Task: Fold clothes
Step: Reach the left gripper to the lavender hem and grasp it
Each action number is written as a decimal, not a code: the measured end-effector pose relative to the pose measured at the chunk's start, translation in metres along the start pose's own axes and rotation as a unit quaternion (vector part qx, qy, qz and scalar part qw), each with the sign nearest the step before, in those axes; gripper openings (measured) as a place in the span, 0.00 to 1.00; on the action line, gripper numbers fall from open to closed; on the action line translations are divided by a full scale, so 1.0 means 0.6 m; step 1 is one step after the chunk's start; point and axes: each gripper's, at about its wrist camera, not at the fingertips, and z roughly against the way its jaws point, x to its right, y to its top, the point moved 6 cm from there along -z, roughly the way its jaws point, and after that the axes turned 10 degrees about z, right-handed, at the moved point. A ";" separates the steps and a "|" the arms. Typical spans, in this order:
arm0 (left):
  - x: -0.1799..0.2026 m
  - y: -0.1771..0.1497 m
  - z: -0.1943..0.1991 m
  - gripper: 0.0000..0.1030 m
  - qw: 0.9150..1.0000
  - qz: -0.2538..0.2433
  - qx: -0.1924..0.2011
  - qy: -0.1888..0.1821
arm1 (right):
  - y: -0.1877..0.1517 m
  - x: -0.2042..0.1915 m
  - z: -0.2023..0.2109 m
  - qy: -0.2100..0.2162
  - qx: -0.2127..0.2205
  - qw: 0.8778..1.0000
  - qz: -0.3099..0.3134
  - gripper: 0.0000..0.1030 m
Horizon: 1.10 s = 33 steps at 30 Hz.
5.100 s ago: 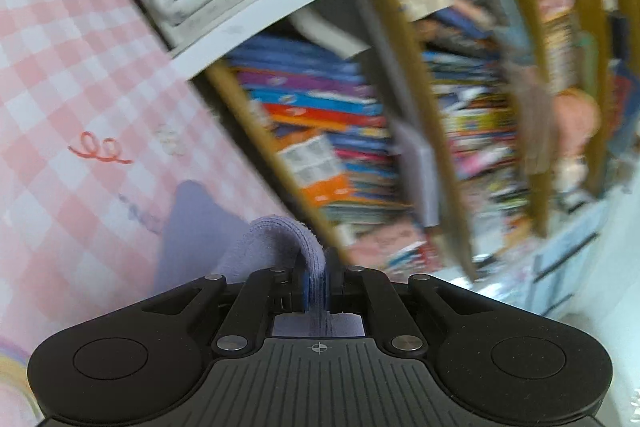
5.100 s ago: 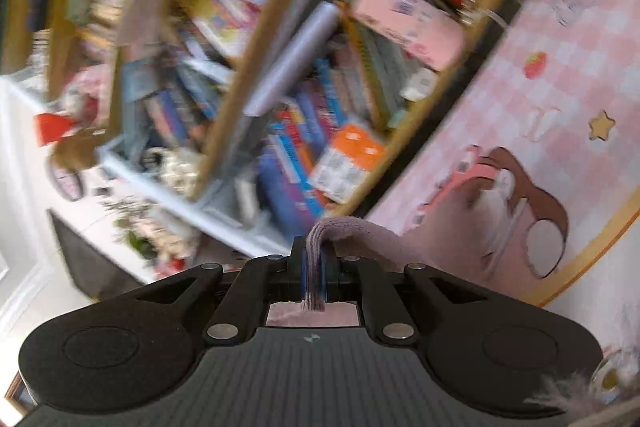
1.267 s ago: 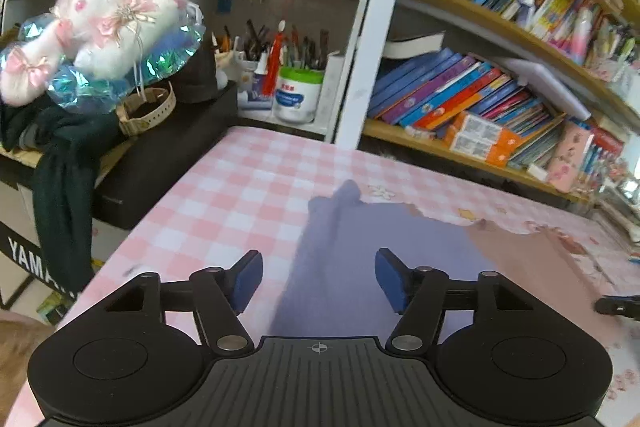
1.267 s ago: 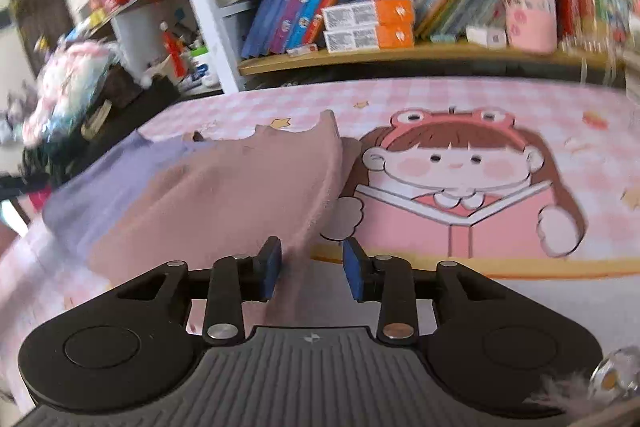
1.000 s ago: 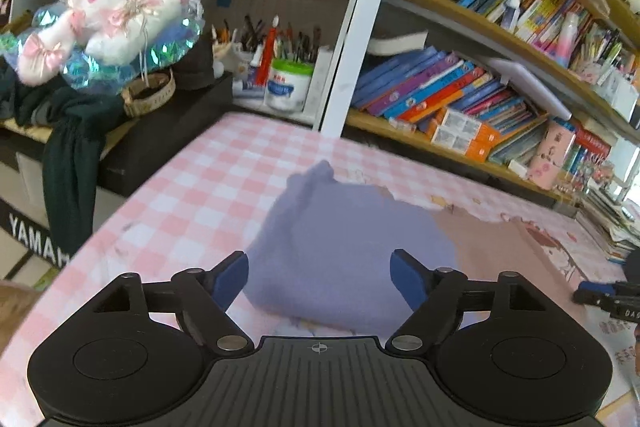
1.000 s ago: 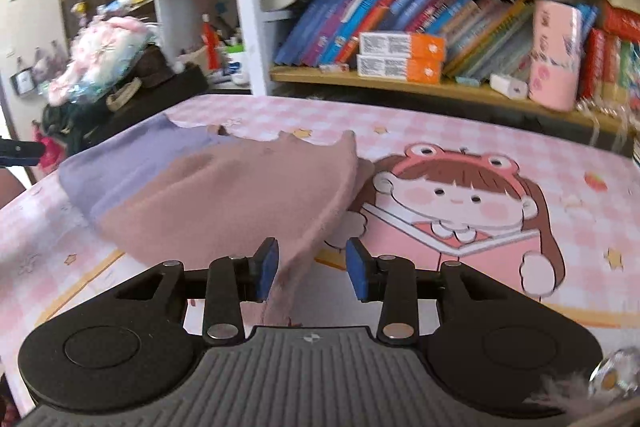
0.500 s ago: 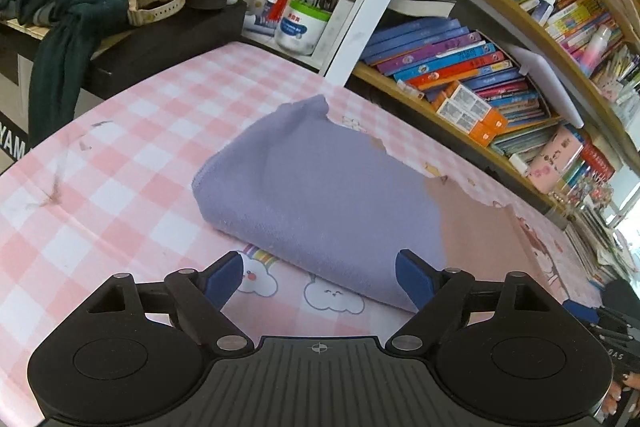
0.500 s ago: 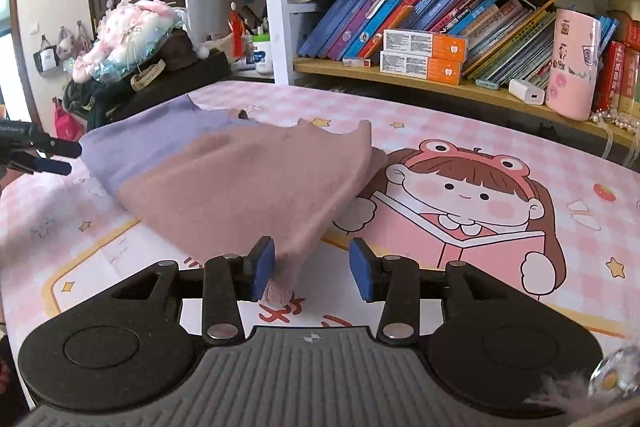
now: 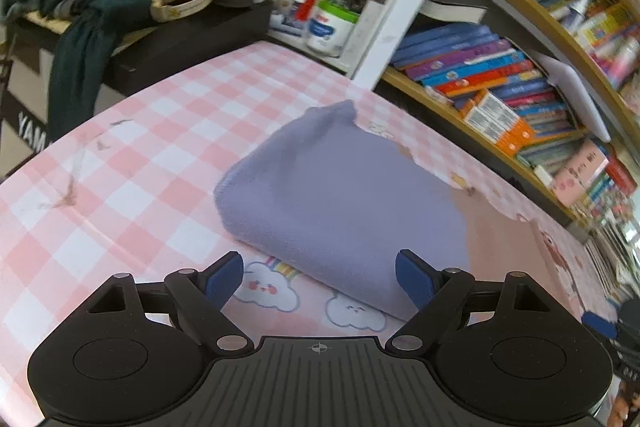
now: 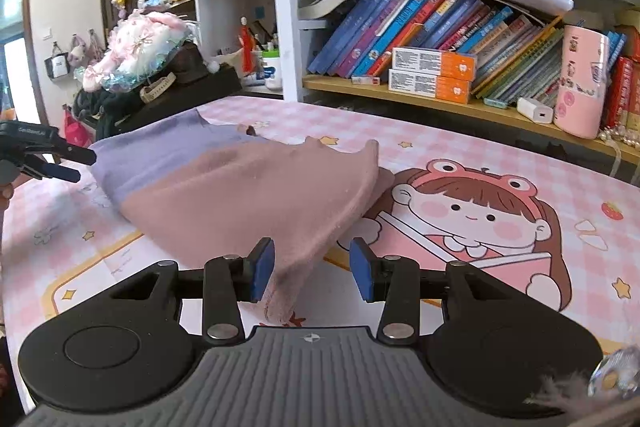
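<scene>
- Looks about halfway through, as a judgement: one fold seems done, since the garment (image 9: 340, 195) lies doubled on the tabletop (image 9: 152, 147), with a thick rounded fold edge at the 7 o'clock side in the left wrist view.
- Probably left to do: one or more further folds to make a smaller packet, and smoothing of the loose corners. Cannot tell from these views how many layers are there.
- Lies near the middle of the tabletop, on a pink checked cover with cartoon clouds and a cartoon girl (image 10: 472, 211); girl just beside the cloth at 3 o'clock in the right wrist view.
- Made of soft, fuzzy cloth in two colours: lilac toward the left tool (image 9: 320, 277), dusty pink toward the right tool (image 10: 312, 265).
- Far edge not tidy: small peaks of cloth stand up at 12 o'clock, and the pink part sags into a pointed corner at 6 o'clock in the right wrist view.
- Left tool: opened wide, nothing gripped; near edge of the lilac part just in front of the blue pads (image 9: 222, 277), not pressed by them.
- Right tool: partly open; pink corner hangs in the gap, against or very near the left pad, but not clamped.
- Bookshelf (image 10: 440, 95) behind the tabletop, not part of the work.
</scene>
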 end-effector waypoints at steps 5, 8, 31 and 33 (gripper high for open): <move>-0.015 0.009 -0.005 0.83 0.999 0.049 -0.005 0.004 | 0.012 0.003 -0.009 0.027 0.002 0.999 0.028 0.39; -0.025 0.013 -0.008 0.83 0.996 0.084 -0.005 0.008 | 0.015 0.009 -0.016 0.041 -0.003 0.998 0.037 0.39; -0.023 0.042 -0.036 0.75 0.983 0.179 0.024 0.016 | -0.018 0.012 -0.037 0.062 -0.022 0.996 0.053 0.37; -0.025 0.042 -0.039 0.61 0.982 0.189 0.026 0.013 | -0.019 0.013 -0.038 0.065 -0.022 0.996 0.047 0.37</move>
